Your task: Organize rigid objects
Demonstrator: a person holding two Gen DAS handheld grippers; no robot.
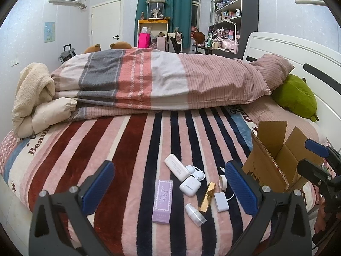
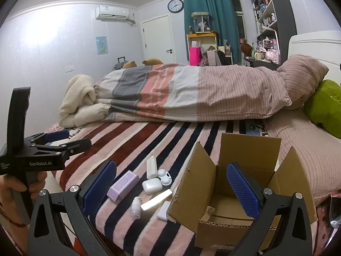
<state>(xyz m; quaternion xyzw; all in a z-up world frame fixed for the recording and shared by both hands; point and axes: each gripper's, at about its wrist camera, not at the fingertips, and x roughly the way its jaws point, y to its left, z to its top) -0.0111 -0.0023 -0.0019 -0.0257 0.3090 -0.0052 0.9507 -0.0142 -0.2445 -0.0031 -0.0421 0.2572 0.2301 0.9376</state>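
Small rigid items lie on the striped blanket: a purple box (image 1: 162, 201) (image 2: 123, 185), a white power bank (image 1: 177, 167) (image 2: 151, 167), a white earbud case (image 1: 190, 186) (image 2: 151, 185), an open white round case (image 1: 196, 172) (image 2: 164, 176), a gold bar (image 1: 207, 196) (image 2: 156, 199), a small pump bottle (image 1: 195, 214) (image 2: 136, 207), a white charger (image 1: 221, 201) (image 2: 163, 210) and a tape roll (image 1: 222, 182). An open cardboard box (image 1: 275, 155) (image 2: 238, 183) stands to their right. My left gripper (image 1: 170, 189) is open above the items. My right gripper (image 2: 170, 189) is open at the box's left flap.
A folded striped duvet (image 1: 149, 81) and cream blanket (image 1: 32, 93) lie across the bed behind. A green plush (image 1: 294, 96) and pink pillow (image 1: 272, 68) lie by the white headboard (image 1: 298, 51). The bed edge drops off at the lower left.
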